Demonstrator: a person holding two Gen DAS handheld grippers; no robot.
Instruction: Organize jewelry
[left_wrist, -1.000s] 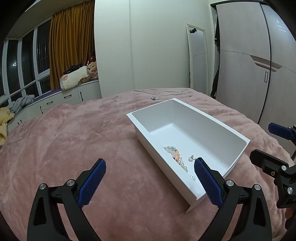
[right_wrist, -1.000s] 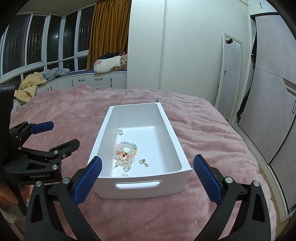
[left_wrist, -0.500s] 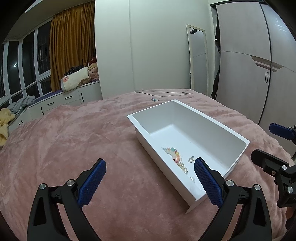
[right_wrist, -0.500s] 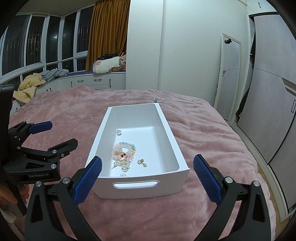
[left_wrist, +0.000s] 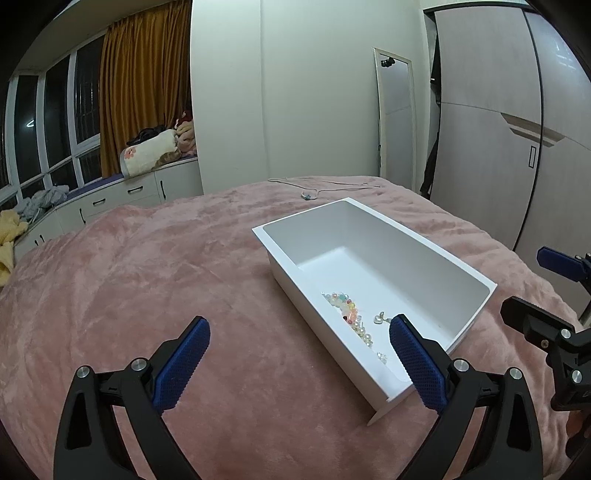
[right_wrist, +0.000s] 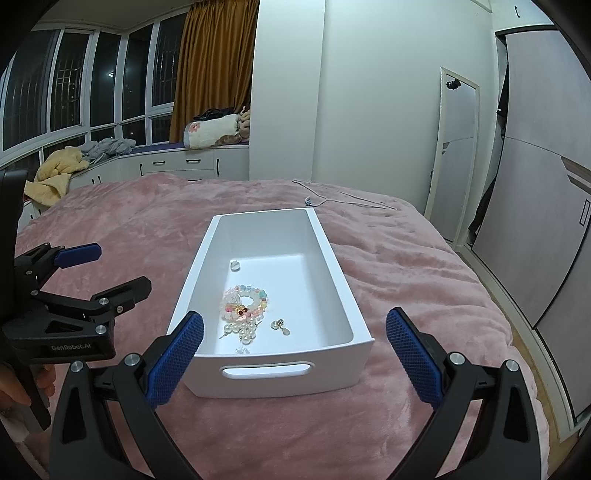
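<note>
A white open box (right_wrist: 334, 266) (left_wrist: 458, 264) sits on the pink bedspread. Inside lie pastel bead bracelets (right_wrist: 244, 301) (left_wrist: 341, 302), a pearl bracelet (right_wrist: 243, 330), earrings (right_wrist: 279, 325) (left_wrist: 380, 317) and a small charm (right_wrist: 235, 264). A thin chain necklace with a small pendant (right_wrist: 308, 201) (left_wrist: 306, 195) lies on the bed beyond the box's far end. My left gripper (left_wrist: 299, 354) is open and empty, left of the box; it also shows in the right wrist view (right_wrist: 107, 267). My right gripper (right_wrist: 295, 343) is open and empty, in front of the box's handle end.
The pink bedspread (right_wrist: 406, 266) covers the whole bed. Window-seat cabinets with blankets and clothes (right_wrist: 214, 133) lie to the back left. A standing mirror (right_wrist: 452, 147) and wardrobe doors (right_wrist: 543, 206) are on the right, past the bed edge.
Both grippers have drawn slightly back and up from the box, so it sits a little lower in view. Both jaws stay open. The jewelry has not moved.
</note>
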